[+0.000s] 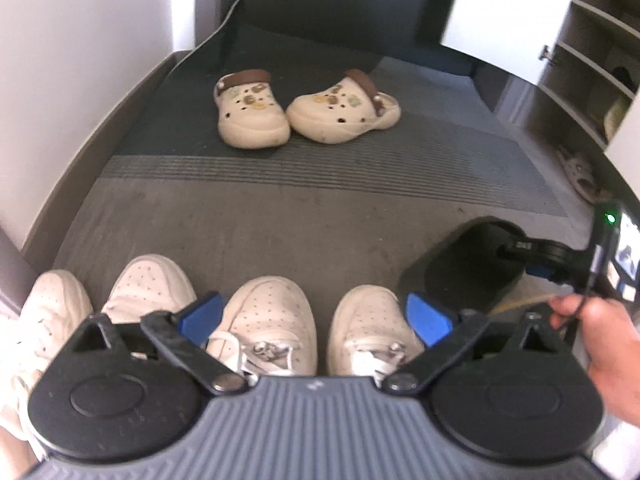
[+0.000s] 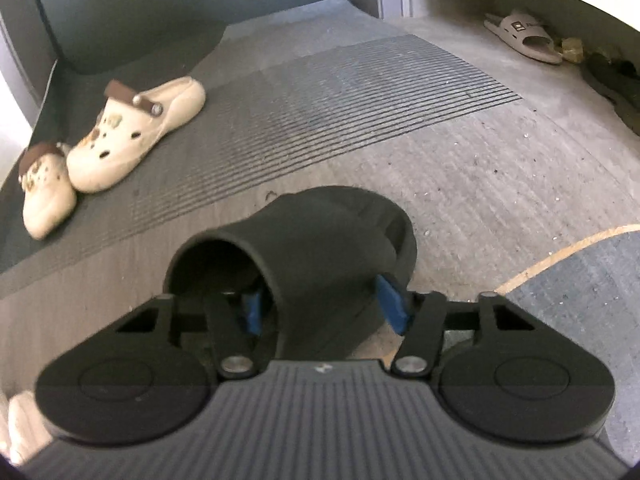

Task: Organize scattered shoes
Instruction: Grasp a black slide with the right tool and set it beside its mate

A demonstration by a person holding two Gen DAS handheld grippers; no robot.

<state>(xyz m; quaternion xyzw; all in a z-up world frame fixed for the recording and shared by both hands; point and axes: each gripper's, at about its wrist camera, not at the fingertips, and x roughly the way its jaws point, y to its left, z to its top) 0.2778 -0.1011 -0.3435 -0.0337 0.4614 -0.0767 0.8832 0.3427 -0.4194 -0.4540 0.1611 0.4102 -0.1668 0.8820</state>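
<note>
Right wrist view: grey ribbed mat (image 2: 360,80) on concrete entry floor; right gripper (image 2: 326,304) clamps a matte black slide (image 2: 320,236); left gripper (image 1: 316,314) gapes wide, empty.

shelf contents (image 1: 618,76) blurred, leftmost sneaker (image 1: 40,320) cropped

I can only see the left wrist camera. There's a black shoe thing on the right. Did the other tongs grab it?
Observer: Yes, the right tongs are pinching the black slide sandal by its strap.
Operator: Is one finger inside it?
Observer: Yes, one blue finger sits under the strap and the other is outside.
Operator: Any more shoes I can't see?
Observer: A beige slide sandal lies under the shelf, far right.
</note>
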